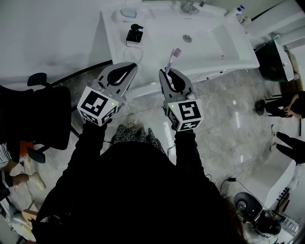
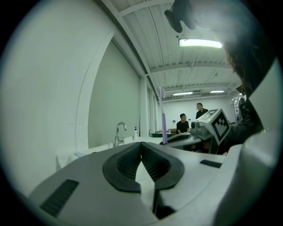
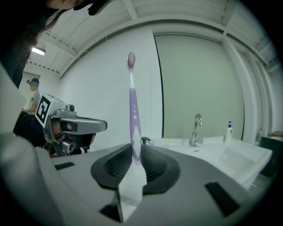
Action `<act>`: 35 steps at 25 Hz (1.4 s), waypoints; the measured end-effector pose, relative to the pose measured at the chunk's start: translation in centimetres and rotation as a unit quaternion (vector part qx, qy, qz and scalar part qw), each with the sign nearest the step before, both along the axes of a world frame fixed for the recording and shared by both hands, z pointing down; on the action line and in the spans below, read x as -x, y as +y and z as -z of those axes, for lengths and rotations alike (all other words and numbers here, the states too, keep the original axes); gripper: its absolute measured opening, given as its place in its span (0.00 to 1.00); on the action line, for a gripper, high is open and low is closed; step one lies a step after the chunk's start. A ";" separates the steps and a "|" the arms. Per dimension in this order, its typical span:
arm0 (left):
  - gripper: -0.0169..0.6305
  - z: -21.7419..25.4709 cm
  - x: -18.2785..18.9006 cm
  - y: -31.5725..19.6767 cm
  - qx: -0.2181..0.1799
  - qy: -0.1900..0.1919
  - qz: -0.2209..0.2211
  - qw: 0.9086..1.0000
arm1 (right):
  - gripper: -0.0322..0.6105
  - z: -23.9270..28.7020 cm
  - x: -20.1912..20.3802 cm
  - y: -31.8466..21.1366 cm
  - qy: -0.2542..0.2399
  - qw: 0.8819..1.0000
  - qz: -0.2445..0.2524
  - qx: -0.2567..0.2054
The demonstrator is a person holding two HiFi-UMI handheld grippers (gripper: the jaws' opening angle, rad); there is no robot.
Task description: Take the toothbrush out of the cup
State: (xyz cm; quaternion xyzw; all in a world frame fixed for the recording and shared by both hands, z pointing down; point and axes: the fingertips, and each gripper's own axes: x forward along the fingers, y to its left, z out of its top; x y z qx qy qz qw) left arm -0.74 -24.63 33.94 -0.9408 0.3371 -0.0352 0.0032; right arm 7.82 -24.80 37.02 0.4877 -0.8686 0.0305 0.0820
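A purple toothbrush (image 1: pixel 172 58) with a pink head stands upright in my right gripper (image 1: pixel 167 72), which is shut on the lower end of its handle. In the right gripper view the toothbrush (image 3: pixel 132 101) rises straight up from between the dark pads of the right gripper (image 3: pixel 135 152). My left gripper (image 1: pixel 128 66) hangs beside it to the left, shut with nothing in it; its pads meet in the left gripper view (image 2: pixel 141 150). From there the toothbrush (image 2: pixel 163 128) shows to the right. Both grippers are held in front of the sink's near edge. I see no cup.
A white sink (image 1: pixel 209 43) with a faucet (image 1: pixel 189 5) lies ahead; a black pump dispenser (image 1: pixel 134 34) stands on its left counter. A black office chair (image 1: pixel 43 109) is at the left. People (image 1: pixel 286 107) stand at the right.
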 end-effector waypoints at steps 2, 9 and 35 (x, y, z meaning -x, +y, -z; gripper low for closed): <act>0.04 -0.2 0.0 0.0 -0.009 -0.011 0.008 1.000 | 0.16 0.1 -0.4 0.0 -0.001 1.000 -0.005 -0.001; 0.04 -1.4 1.2 -0.7 -0.006 -0.019 0.049 0.999 | 0.16 0.4 -0.5 0.0 -0.002 1.000 -0.013 -0.013; 0.04 -1.8 3.1 -0.9 0.010 -0.017 0.080 0.997 | 0.15 1.5 0.6 0.7 0.011 1.000 -0.007 -0.026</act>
